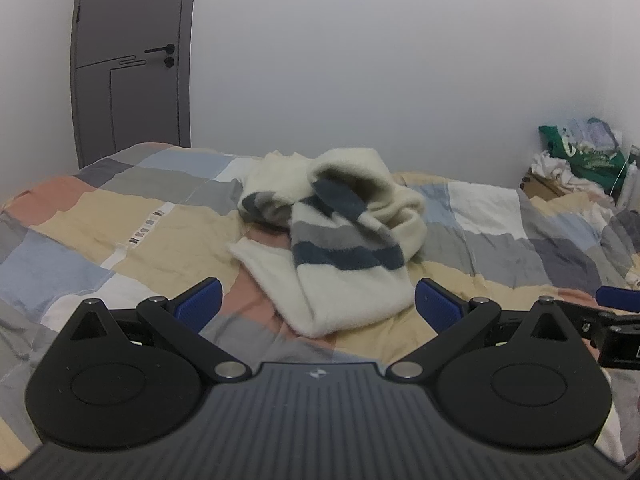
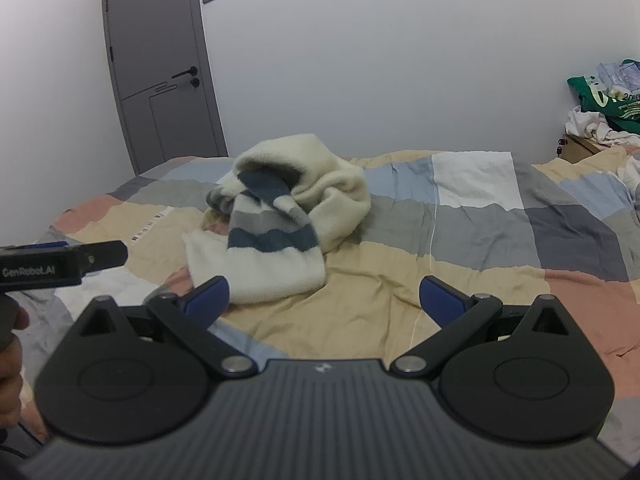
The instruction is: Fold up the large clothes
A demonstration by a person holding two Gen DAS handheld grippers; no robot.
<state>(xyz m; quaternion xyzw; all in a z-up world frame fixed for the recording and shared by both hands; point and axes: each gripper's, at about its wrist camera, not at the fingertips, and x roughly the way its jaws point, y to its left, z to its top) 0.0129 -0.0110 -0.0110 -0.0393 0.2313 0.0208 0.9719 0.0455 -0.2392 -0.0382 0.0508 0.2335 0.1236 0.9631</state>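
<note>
Cream fleece sweater (image 1: 340,236) with navy and grey stripes lies crumpled in a heap on the patchwork quilt (image 1: 120,216), while the left gripper (image 1: 318,304) and right gripper (image 2: 324,298) hover just short of it, jaws wide, holding nothing.

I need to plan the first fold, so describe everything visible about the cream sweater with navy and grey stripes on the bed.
The fluffy cream knit sweater with navy and grey stripes lies crumpled in a heap on the patchwork checked bedcover, unfolded. Its fabric looks thick and fuzzy. One plain cream end spreads flat toward the cameras; the rest bunches upward into a hollow, hood-like mound behind. Only the bedcover touches it: the open left gripper and open right gripper sit short of it.
</note>
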